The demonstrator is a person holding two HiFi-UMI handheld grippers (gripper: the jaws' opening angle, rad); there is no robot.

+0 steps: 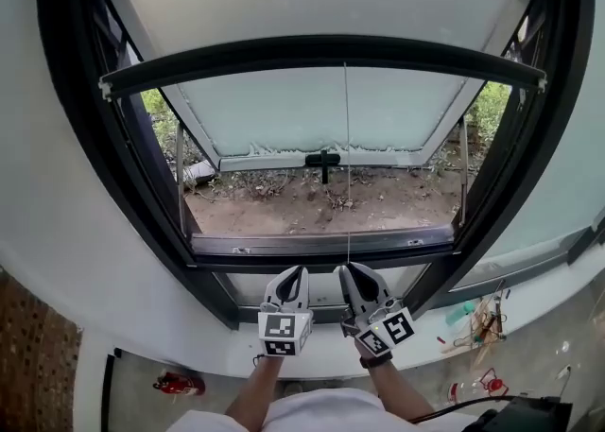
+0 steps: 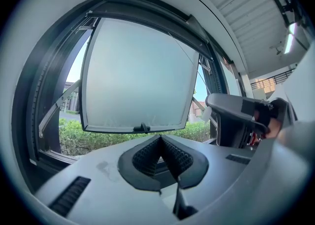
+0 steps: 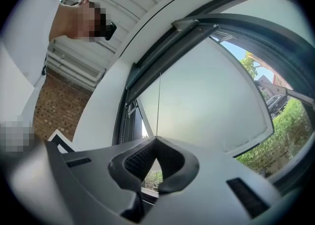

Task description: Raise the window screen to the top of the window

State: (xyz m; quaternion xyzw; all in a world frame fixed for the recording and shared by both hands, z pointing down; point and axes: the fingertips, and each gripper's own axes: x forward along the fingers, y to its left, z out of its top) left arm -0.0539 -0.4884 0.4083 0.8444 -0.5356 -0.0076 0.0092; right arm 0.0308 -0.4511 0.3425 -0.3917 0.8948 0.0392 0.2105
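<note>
1. Head view: the window screen's bar (image 1: pixel 321 50) crosses the window frame (image 1: pixel 321 255) near its top edge. A thin cord (image 1: pixel 346 156) hangs from the bar to the right gripper (image 1: pixel 347 270). The left gripper (image 1: pixel 300 271) is just beside it.
2. Left gripper view: fingers clenched, empty. The frosted open sash (image 2: pixel 138 76) is ahead.
3. Right gripper view: fingers clenched, grasping the cord.

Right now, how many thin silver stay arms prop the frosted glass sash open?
2: left stay arm and right stay arm, flanking the sash; more may be hidden.
</note>
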